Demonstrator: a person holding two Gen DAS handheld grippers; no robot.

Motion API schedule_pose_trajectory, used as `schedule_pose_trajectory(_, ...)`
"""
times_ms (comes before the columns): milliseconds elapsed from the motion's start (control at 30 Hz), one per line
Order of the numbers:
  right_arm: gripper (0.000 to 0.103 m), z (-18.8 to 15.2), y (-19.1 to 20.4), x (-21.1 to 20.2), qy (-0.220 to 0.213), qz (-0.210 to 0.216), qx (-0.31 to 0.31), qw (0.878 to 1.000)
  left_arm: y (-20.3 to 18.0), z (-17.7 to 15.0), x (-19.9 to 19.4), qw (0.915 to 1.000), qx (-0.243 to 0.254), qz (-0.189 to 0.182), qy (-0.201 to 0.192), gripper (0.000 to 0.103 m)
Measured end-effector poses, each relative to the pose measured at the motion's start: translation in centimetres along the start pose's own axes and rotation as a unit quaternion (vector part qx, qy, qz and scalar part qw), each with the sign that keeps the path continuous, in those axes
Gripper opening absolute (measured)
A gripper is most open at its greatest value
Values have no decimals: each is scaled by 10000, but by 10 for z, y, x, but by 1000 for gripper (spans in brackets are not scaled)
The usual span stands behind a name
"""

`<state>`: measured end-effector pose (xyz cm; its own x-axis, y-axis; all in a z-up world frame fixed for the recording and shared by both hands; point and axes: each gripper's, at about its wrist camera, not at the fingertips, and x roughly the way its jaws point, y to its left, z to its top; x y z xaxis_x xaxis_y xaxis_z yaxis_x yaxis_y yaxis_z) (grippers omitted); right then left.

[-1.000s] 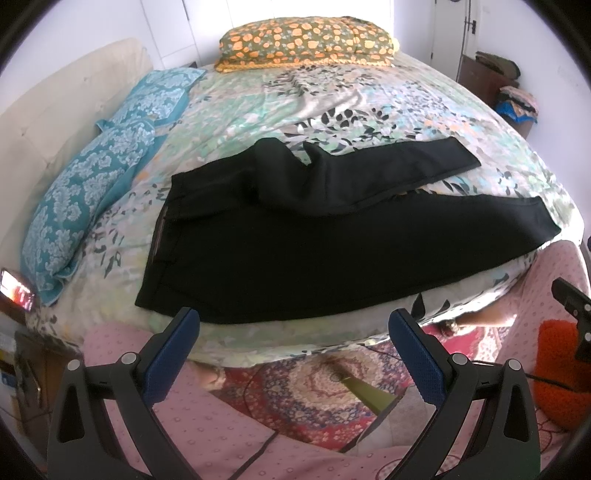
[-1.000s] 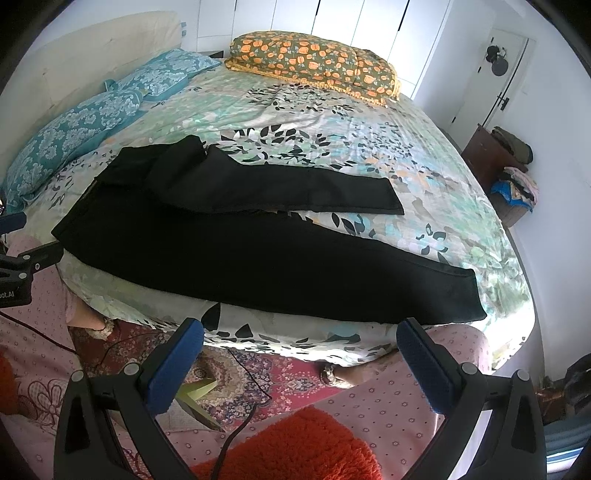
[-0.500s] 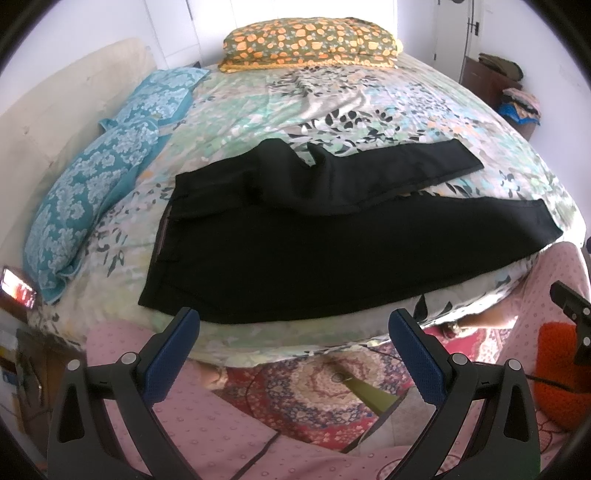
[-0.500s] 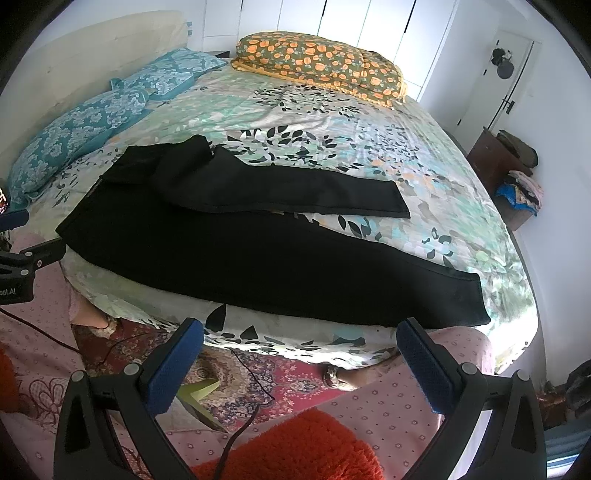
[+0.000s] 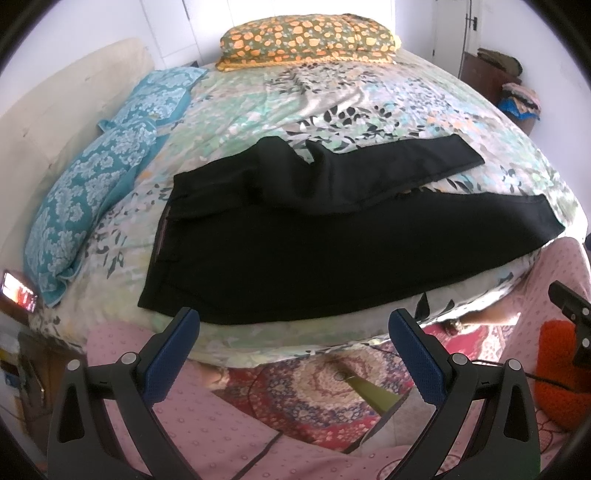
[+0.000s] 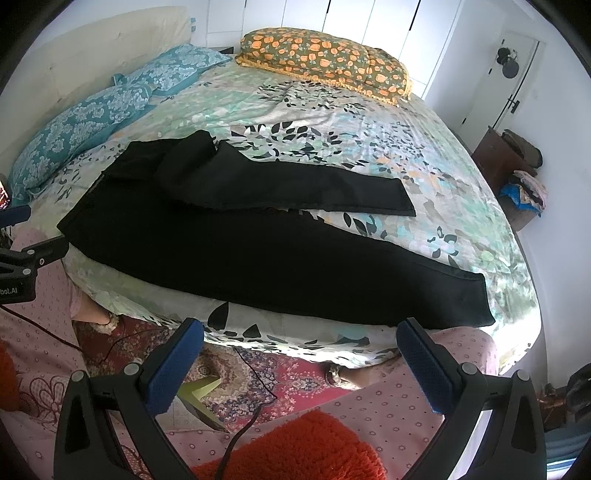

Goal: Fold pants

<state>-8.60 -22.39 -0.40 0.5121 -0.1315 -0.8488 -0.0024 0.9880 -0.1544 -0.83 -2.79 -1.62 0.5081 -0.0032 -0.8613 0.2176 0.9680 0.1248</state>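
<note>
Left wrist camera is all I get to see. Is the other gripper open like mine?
Observer: Yes. The right gripper is open and empty, just short of the black pants.
Operator: Is there anything on that door in the corner?
Observer: A dark round thing hangs on the white door.
Operator: Behind the orange pillow it's all glare for me!
Observer: Tall white cupboard doors stand behind the orange pillow.

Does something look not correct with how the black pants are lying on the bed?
Yes. The black pants are not flat: the far leg lies askew, bunched near the waist, its hem stopping short of the near leg's hem. Both the left gripper and right gripper are open, touching nothing.
</note>
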Motion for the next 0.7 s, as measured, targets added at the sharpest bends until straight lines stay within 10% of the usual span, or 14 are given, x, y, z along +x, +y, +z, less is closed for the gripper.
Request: schedule_pose_trajectory(700,103,0,2,12,133,119,-41,9998,-5,2,10,9999,49,63,144,102)
